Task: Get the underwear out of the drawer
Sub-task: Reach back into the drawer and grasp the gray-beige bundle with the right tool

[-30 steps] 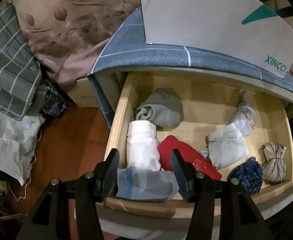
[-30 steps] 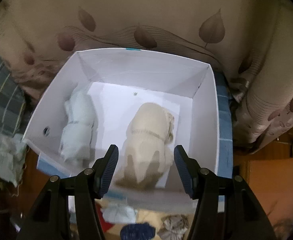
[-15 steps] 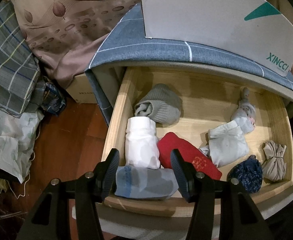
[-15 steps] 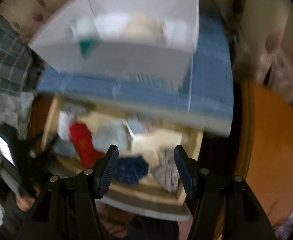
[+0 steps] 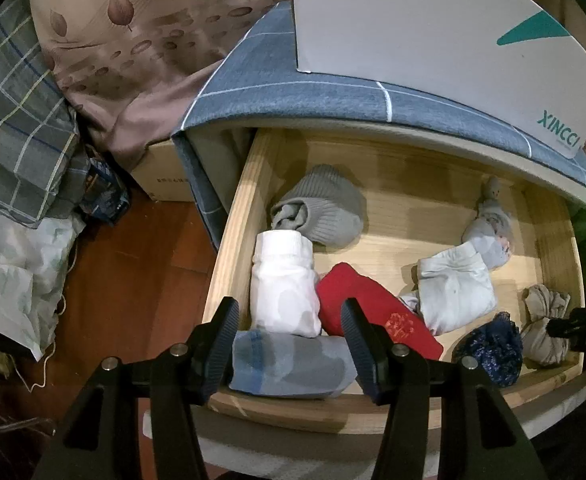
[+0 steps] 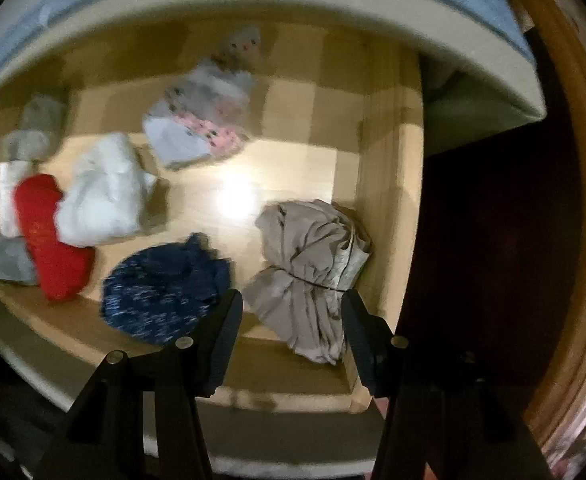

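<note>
Wooden drawer (image 6: pixel 389 184) pulled open under a blue-covered top, rolled bundles inside. Right claw (image 6: pixel 291 320) points down over the near right corner; jaws closing, nothing pinched yet, beige bundle (image 6: pixel 313 272) directly ahead between the fingertips, its long axis running away from the claw, tied at the waist. Navy bundle (image 6: pixel 165 288) just left of it. Left claw (image 5: pixel 289 336) hangs open over a grey-blue roll (image 5: pixel 289 364) at the near left, gripping nothing. Right claw looks nearer the beige bundle. Farther back: red roll (image 6: pixel 49 236), white bundle (image 6: pixel 101 196).

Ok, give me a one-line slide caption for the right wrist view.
Right gripper, jaws closing, above a beige bundle in the open drawer, beside a navy bundle.
</note>
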The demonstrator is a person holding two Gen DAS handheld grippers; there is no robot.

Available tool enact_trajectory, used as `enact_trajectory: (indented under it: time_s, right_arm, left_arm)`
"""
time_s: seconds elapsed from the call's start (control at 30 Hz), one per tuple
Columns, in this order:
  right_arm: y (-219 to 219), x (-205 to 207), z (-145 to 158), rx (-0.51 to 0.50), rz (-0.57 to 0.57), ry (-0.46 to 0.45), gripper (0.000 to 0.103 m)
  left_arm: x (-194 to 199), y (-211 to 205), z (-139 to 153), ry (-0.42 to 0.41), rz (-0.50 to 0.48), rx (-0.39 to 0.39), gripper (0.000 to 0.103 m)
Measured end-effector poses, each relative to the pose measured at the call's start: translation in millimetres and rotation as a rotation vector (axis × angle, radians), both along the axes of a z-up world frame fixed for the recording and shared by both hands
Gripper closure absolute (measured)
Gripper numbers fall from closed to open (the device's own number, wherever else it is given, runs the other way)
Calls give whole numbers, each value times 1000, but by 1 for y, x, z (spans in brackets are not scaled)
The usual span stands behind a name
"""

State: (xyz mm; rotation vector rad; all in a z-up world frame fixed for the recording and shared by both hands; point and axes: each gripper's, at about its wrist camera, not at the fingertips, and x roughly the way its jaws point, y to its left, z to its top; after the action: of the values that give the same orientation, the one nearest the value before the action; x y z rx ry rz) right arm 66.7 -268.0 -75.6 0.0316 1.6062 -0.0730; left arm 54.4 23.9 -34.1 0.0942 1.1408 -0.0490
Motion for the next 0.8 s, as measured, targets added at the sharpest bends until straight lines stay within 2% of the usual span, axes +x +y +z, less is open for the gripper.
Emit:
enact_trajectory:
  time_s: [0.2,0.3,0.37,0.5,0.6,0.7,0.8]
  right_arm:
    - [15,1,-26,-86,47,30,53]
    - [19,3,-30,-91,48,30,52]
    - [14,4,-32,-60,26,19,52]
    - [13,12,-27,72,-17,-25,52]
    - [22,17,-25,121,-2,-42,52]
    - [26,21,-20,85,13,-47,55]
    - [23,22,-15,91,-15,-52,53]
  left_arm:
    - [2,2,0,6,6,-15,48]
    - [2,3,0,8,8,-19,48]
    - [3,3,0,8,10,-22,48]
    - [3,4,0,9,12,-25,49]
    - [3,4,-1,12,15,-28,48]
    - [4,5,-1,17,21,-31,48]
    - [4,5,-1,19,26,-37,49]
